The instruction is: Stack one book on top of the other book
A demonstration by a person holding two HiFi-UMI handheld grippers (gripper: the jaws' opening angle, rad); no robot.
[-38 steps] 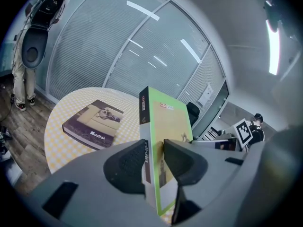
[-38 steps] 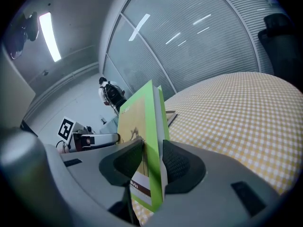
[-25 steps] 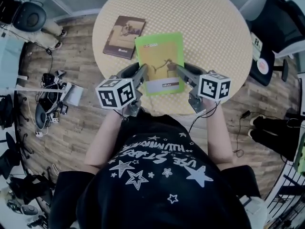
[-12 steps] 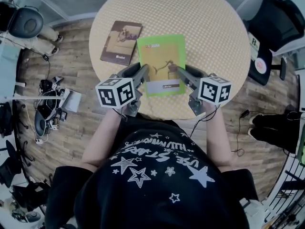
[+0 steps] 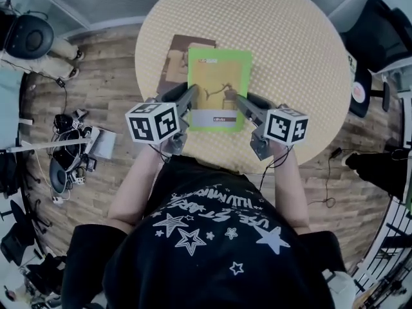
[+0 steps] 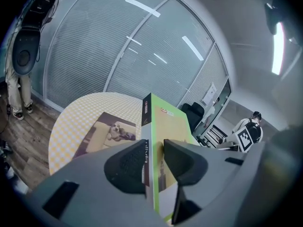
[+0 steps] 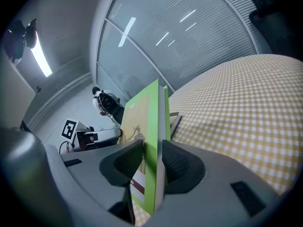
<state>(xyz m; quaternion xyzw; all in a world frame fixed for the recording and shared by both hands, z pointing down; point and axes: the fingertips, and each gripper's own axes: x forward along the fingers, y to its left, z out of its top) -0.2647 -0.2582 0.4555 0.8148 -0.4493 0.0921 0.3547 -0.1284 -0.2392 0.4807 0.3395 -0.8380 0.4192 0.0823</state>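
Observation:
A green book [image 5: 219, 89] with a yellow cover picture is held level above the round table, one gripper on each side edge. My left gripper [image 5: 191, 100] is shut on its left edge [image 6: 150, 141]. My right gripper [image 5: 235, 102] is shut on its right edge [image 7: 154, 141]. A brown book [image 5: 175, 64] with a dog picture lies flat on the table; the green book overlaps its right part. In the left gripper view the brown book [image 6: 106, 134] lies just left of and below the green one.
The round table [image 5: 290, 50] has a yellow checked cloth. Office chairs [image 5: 380, 37] stand to the right, another chair [image 5: 29, 36] at the far left, with cables and clutter [image 5: 67, 153] on the wooden floor. A glass wall with blinds [image 6: 118, 46] stands behind the table.
Both grippers have carried the green book leftwards across the table. It was beside the brown book with a gap; now it covers the brown book's right part.

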